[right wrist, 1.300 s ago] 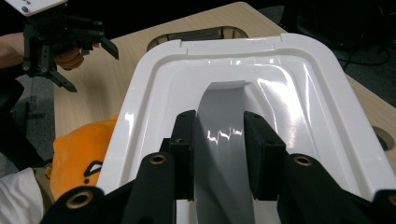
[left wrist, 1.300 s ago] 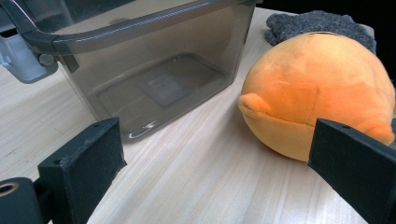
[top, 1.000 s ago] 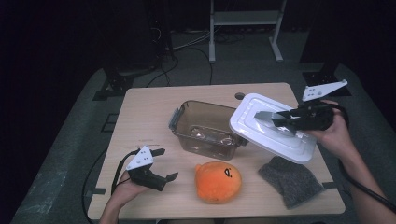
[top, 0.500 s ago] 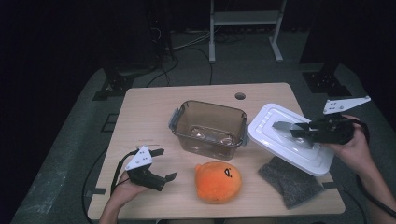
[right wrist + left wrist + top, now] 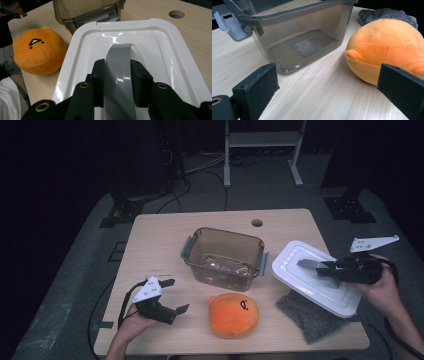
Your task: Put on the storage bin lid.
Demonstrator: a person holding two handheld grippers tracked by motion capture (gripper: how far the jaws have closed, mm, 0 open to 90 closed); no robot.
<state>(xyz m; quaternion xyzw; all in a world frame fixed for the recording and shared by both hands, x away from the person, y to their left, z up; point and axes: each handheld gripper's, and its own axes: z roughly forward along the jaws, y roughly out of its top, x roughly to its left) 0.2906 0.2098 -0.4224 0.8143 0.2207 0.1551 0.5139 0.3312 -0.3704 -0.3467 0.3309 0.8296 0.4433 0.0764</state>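
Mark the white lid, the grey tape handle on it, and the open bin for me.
lid [image 5: 300,270]: high view, its ribbed top left of the gripper.
tape handle [image 5: 117,65]: right gripper view, the strip between the jaws.
bin [image 5: 222,234]: high view, its far rim.

Left hand-held gripper [image 5: 171,296] low, jaws wide apart; right hand-held gripper [image 5: 325,268] level, jaws clamped.

No words, brand names or numbers can be read anywhere. The orange plush toy [image 5: 38,53] carries only a stitched face mark in black and white, not lettering. A square patch on the floor of the clear container [image 5: 303,47] is too blurred to read.
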